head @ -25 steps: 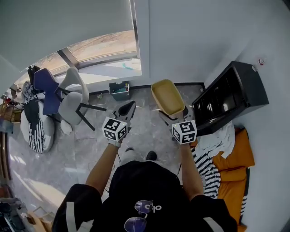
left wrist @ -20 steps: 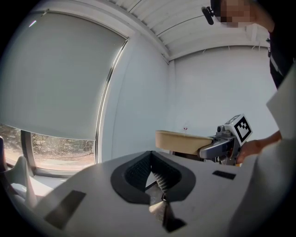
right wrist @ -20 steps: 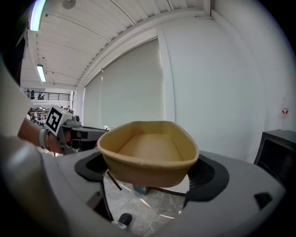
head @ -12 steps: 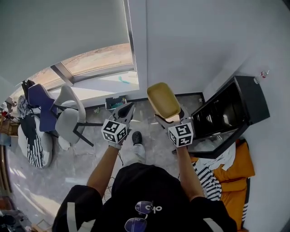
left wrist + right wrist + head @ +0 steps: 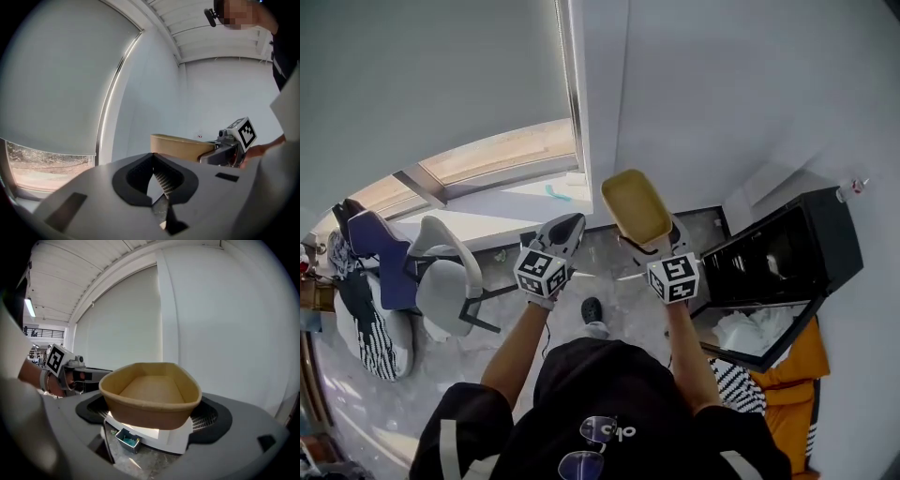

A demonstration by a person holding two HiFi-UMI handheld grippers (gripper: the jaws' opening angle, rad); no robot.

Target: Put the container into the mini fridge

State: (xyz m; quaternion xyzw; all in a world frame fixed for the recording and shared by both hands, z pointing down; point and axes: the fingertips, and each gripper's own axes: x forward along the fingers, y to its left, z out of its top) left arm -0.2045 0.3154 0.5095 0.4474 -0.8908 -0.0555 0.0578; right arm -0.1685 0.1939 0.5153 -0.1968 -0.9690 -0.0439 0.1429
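A tan, empty, oval paper container [image 5: 637, 206] is held out in front of me, level, with my right gripper [image 5: 653, 240] shut on its near end. In the right gripper view the container [image 5: 151, 392] fills the middle, its base squeezed between the black pads [image 5: 212, 417]. My left gripper [image 5: 564, 228] hovers just left of it, shut with nothing in it. From the left gripper view the container [image 5: 180, 145] shows side-on at the right. The black mini fridge [image 5: 811, 234] stands on the floor at my right with its door [image 5: 759, 352] open.
White cloth [image 5: 748, 330] lies at the fridge opening and an orange cloth [image 5: 787, 412] beside it. A small bottle [image 5: 854, 187] sits on the fridge top. Grey [image 5: 442, 281] and blue [image 5: 382, 258] chairs stand left, below a window [image 5: 502, 159]. A small bin [image 5: 125, 438] sits by the wall.
I have stepped closer to the wall, so the fridge and chairs have slid lower in the head view. Both grippers keep their pose and the container stays held.
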